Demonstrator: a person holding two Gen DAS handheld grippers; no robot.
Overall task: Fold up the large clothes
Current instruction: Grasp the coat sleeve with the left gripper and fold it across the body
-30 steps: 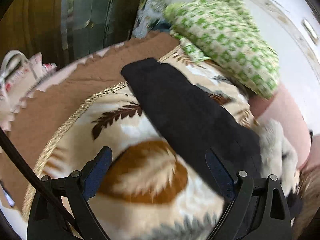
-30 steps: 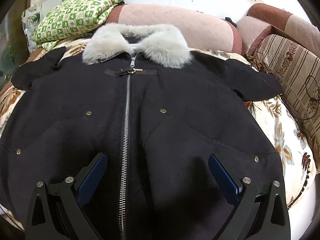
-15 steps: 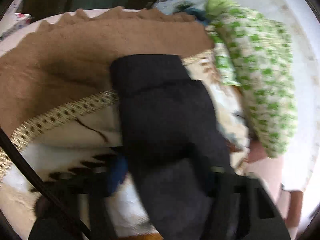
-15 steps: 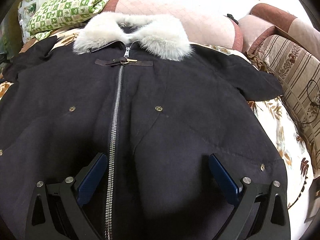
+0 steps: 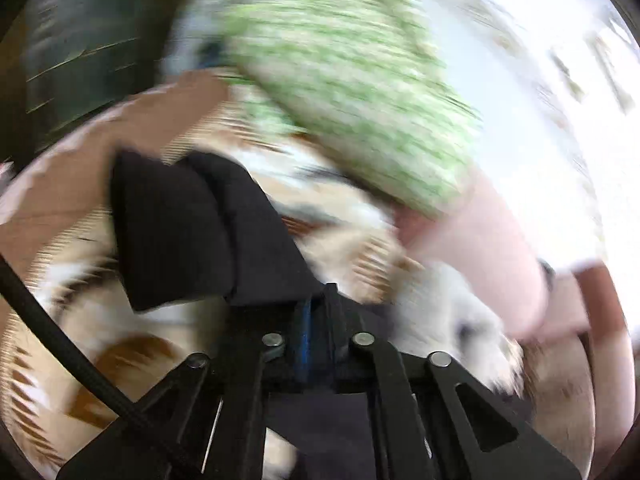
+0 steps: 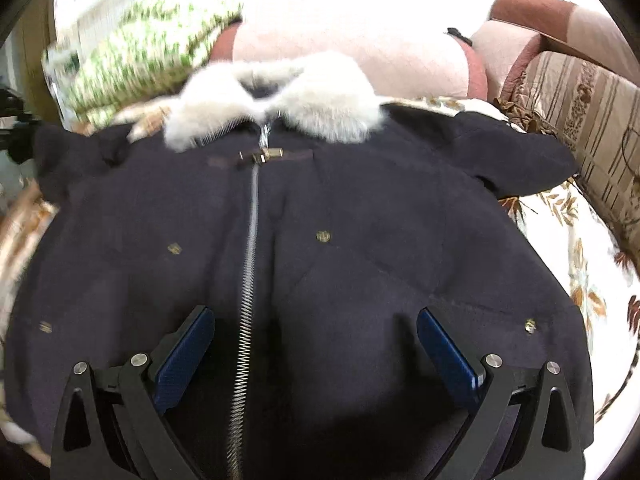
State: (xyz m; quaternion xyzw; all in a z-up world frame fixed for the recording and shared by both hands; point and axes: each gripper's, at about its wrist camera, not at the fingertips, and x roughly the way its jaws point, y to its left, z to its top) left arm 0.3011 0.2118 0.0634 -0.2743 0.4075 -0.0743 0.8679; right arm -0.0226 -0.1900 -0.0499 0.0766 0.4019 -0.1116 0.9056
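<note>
Left gripper (image 5: 316, 312): clenching on the sleeve (image 5: 208, 224), lifting it off the bedspread (image 5: 120, 340).
Right gripper (image 6: 316, 352): hanging released over the coat (image 6: 360, 240).
Coat: lying flat, zipped, collar (image 6: 280, 96) facing the cushions (image 6: 352, 56).

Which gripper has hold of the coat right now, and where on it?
The left gripper is shut on the coat's sleeve. The right gripper is open, holding nothing.

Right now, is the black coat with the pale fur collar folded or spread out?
Mostly spread: the black coat lies flat, zipped. Only one sleeve is doubled over, held by the left gripper.
</note>
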